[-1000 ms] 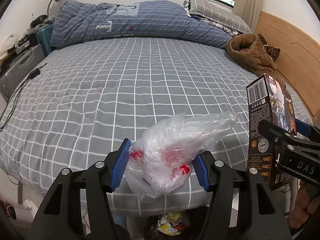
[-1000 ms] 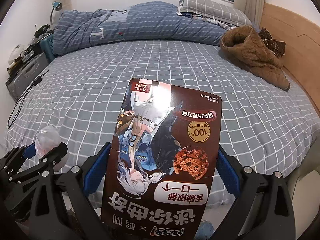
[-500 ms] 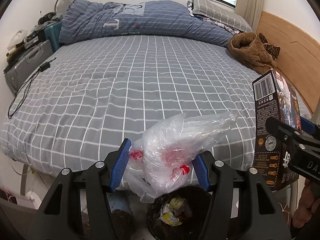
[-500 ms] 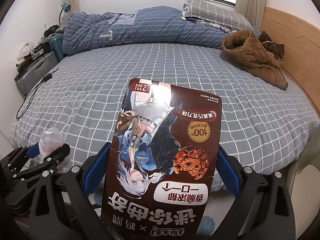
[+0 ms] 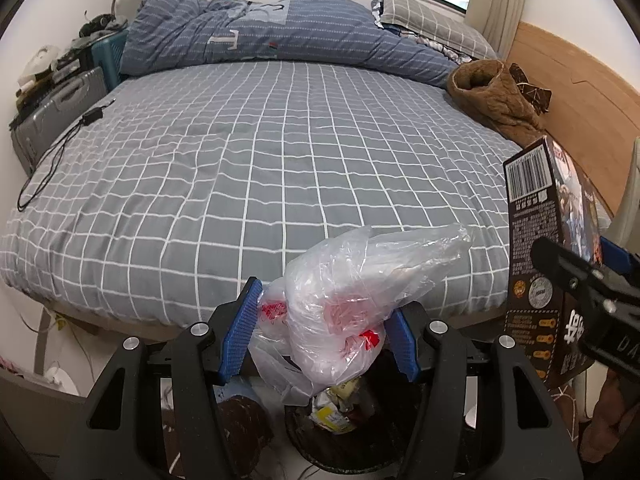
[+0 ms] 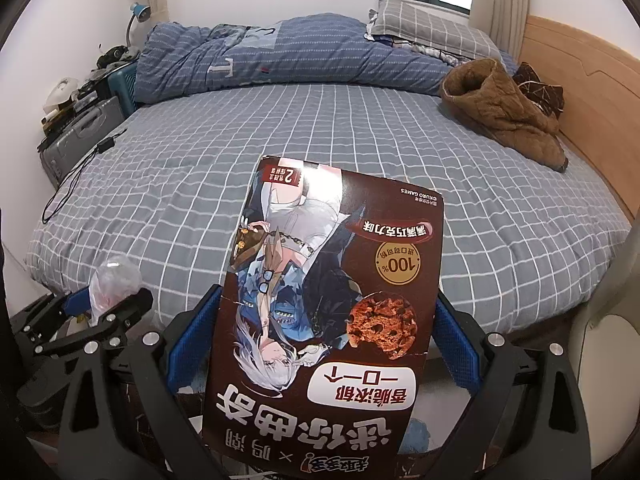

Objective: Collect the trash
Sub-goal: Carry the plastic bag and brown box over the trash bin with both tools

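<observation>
My left gripper (image 5: pixel 320 332) is shut on a crumpled clear plastic bag (image 5: pixel 344 300) with red print, held above a black trash bin (image 5: pixel 340 420) with wrappers in it on the floor at the bed's foot. My right gripper (image 6: pixel 324 336) is shut on a dark brown cookie box (image 6: pixel 332 312), held upside down. The box also shows in the left wrist view (image 5: pixel 548 264), to the right of the bag. The left gripper and bag also show in the right wrist view (image 6: pixel 112 284), at lower left.
A bed with a grey checked sheet (image 5: pixel 260 160) fills the view ahead. A folded blue duvet (image 5: pixel 260 40), a pillow (image 5: pixel 432 20) and a brown coat (image 5: pixel 492 96) lie on it. A suitcase (image 5: pixel 52 116) and clutter stand at left. A wooden headboard (image 5: pixel 580 100) is at right.
Both grippers have pulled back from the bed and risen, still holding bag and box. The trash bin has come into fuller view under the left gripper.
</observation>
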Demonstrator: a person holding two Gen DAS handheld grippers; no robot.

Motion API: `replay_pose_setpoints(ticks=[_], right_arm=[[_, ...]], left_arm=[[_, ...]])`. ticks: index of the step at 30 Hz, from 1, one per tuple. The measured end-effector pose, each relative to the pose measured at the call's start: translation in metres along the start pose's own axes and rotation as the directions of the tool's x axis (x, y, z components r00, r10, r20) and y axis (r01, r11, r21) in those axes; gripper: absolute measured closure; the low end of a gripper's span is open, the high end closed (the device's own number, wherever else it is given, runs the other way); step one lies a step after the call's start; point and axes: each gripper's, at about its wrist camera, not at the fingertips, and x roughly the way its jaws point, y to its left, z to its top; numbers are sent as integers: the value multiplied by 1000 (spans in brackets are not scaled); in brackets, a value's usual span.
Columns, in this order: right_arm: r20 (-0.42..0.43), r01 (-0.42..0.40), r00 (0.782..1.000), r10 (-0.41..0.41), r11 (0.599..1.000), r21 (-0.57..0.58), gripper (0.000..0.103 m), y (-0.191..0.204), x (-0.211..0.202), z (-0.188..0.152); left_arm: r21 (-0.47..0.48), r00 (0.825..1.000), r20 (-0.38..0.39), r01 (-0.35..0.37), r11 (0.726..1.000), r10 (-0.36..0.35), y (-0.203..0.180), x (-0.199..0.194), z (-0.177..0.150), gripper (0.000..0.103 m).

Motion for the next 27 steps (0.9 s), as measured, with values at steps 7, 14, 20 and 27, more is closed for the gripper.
replay_pose_setpoints(ticks=[7,14,20,27], right_arm=[[-27,-10,1000,10,1000,-7,11,5,-4,-26],[-63,-23,998,22,1000,-3,11,6,-2,-56],[-95,-19,995,19,1000,-2,11,4,7,-78],[-136,-16,991,17,1000,8,11,1,25,-98]], left_arm=[[-6,1000,0,-1,1000,1,1,-13,-18,45],[-4,1000,-24,-9,1000,8,3,-13,-47,45],[3,997,-79,-12,1000,12,1,1,-75,45],[-7,991,-134,-11,1000,10,7,26,-98,45]])
